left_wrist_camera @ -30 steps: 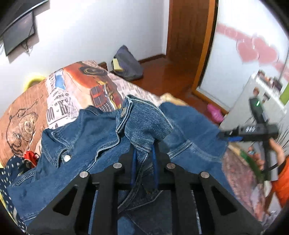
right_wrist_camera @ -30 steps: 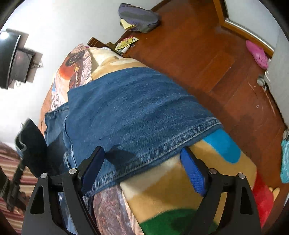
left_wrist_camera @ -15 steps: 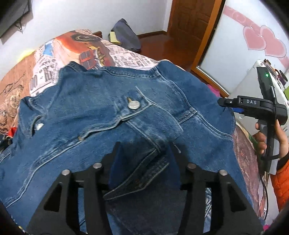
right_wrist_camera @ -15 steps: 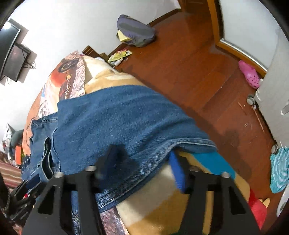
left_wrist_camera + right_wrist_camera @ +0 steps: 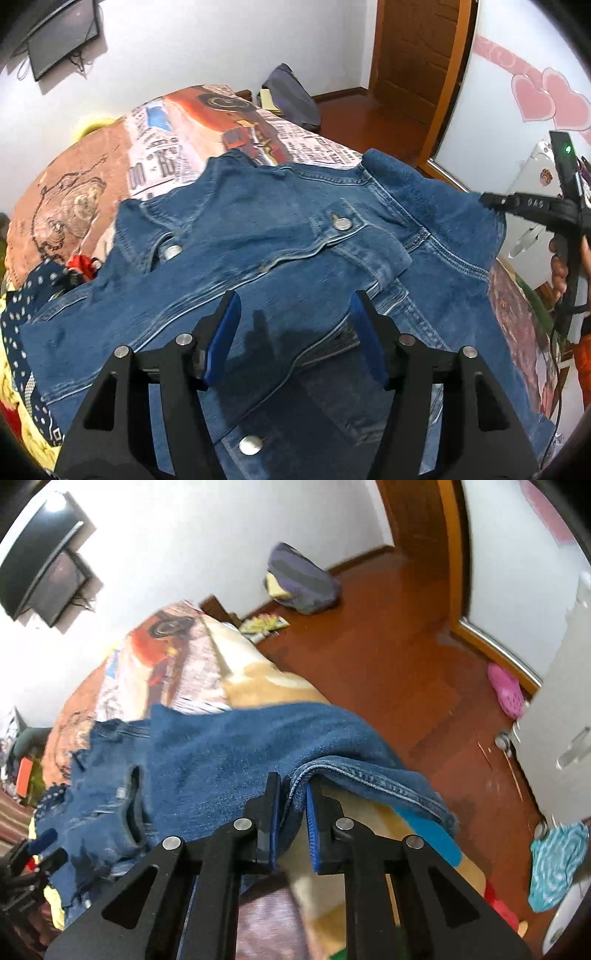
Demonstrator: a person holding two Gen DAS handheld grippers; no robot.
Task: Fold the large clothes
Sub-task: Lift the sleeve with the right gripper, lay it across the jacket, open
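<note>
A blue denim jacket [image 5: 280,258] lies spread over the bed, front up, with metal buttons showing. My left gripper [image 5: 294,299] hovers just above its lower front. Its jaws are opening and nothing is pinched between the blue pads. In the right wrist view my right gripper [image 5: 293,786] has its jaws closing tight on the jacket's stitched hem [image 5: 369,775], which is raised off the blanket. The left wrist view shows the right gripper [image 5: 487,199] at the jacket's far right edge, held by a hand [image 5: 557,266]. The left gripper [image 5: 40,845] shows low at the left of the right wrist view.
The bed's printed blanket [image 5: 173,158] extends beyond the jacket. A polka-dot cloth [image 5: 22,314] lies at the left. On the wooden floor [image 5: 406,657] are a dark bag [image 5: 299,579], a pink slipper [image 5: 506,690] and a teal cloth [image 5: 554,860]. A white cabinet [image 5: 565,709] stands at the right.
The left gripper let go of the denim fold it held up and opened; that fold now lies flat. The right gripper closed on the hem and lifted it.
</note>
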